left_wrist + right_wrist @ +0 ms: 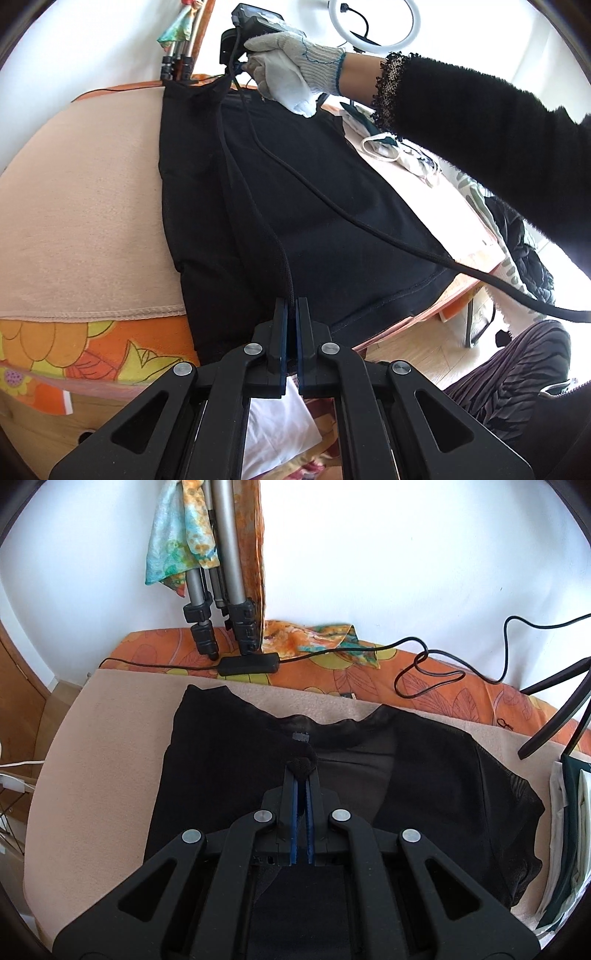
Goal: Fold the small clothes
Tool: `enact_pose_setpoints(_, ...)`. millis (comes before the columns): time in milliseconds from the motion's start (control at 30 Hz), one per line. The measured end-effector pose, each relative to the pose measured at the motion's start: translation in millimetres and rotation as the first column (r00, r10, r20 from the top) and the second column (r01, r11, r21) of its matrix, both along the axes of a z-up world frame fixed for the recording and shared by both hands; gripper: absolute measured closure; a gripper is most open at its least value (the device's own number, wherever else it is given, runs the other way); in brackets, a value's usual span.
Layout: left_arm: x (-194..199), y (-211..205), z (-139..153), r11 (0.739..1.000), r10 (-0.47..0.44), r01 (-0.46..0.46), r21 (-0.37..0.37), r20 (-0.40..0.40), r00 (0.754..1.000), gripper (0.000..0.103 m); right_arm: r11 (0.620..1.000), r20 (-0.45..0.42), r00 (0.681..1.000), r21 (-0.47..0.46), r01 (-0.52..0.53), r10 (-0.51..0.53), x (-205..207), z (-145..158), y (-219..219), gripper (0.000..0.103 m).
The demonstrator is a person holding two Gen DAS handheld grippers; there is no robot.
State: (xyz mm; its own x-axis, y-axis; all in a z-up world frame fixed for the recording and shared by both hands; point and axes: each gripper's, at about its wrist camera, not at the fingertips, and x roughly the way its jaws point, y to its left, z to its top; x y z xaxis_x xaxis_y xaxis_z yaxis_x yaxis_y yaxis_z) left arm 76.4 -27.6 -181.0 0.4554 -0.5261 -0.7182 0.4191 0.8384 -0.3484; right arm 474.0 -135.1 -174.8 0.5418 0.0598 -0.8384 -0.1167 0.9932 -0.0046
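Black garment (295, 206) stretched lengthwise between both clamped tongs (293, 301) (302, 771), neckline far.

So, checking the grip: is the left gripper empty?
No, the left gripper is clamped shut on a fold of the black garment.

Both grippers are matte black linkages with silver round rivets and blue-lined jaws. The hand (284, 70) wears a white knit glove with blue stitching; the sleeve (480, 125) is fuzzy black, lace-trimmed at its cuff.

matt black cloth garment (229, 760), fuzzy beige blanket (103, 738)
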Motion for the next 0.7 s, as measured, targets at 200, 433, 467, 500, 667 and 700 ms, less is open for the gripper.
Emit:
enact_pose_setpoints(200,3,-9,-4,0.996,-0.071,0.066,-0.065,-0.085,0.994,0.087,0.999,-0.013,1.000,-0.032,0.022,-0.023,-2,-8,-6,0.071)
enact_pose_setpoints(433,-26,11,18,0.994,-0.084,0.085,-0.062,0.022,0.996,0.087,0.999,0.055,0.998,0.016,0.028,-0.029,-50,51,-45,0.059)
enact_pose_setpoints(467,-28,18,20,0.997,-0.061,0.062,-0.039,0.039,0.997,0.087,1.000,0.071,0.997,0.020,0.022,-0.023,-64,60,-51,0.059)
enact_pose_setpoints(500,-30,24,21,0.999,-0.032,0.031,0.010,0.062,0.998,0.087,0.999,0.076,0.997,0.038,0.003,-0.006,-81,66,-57,0.059)
enact_pose_setpoints(667,-19,48,13,0.997,0.058,-0.060,0.052,0.032,0.998,0.087,0.990,0.072,0.996,0.125,-0.068,0.060,-178,82,-77,0.059)
enact_pose_setpoints(700,-16,48,13,0.996,0.064,-0.065,0.058,0.025,0.998,0.087,0.989,0.073,0.995,0.125,-0.075,0.067,-200,82,-80,0.059)
